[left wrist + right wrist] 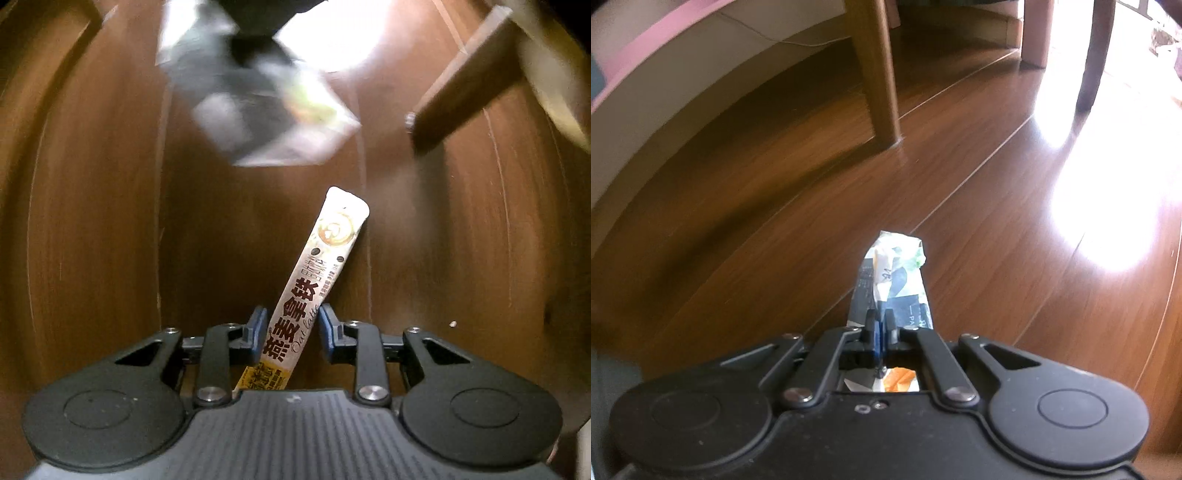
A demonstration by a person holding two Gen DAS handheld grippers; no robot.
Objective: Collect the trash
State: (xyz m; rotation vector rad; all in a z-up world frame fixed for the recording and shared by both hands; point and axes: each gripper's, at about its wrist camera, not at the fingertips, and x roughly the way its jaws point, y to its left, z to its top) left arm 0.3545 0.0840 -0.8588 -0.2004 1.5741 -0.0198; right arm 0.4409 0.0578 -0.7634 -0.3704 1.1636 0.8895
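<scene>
Foil-thin and nearly weightless, the oat latte sachet sits between my left gripper's closing pads, pointing to one o'clock above the wooden floor, best pinched mid-length, while my right gripper is clamped on a crumpled wrapper.

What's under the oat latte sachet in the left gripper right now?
Under the oat latte sachet only bare wooden floor shows. A blurred wrapper lies farther off, not beneath it. The sachet's lower end is covered by the left gripper.
</scene>
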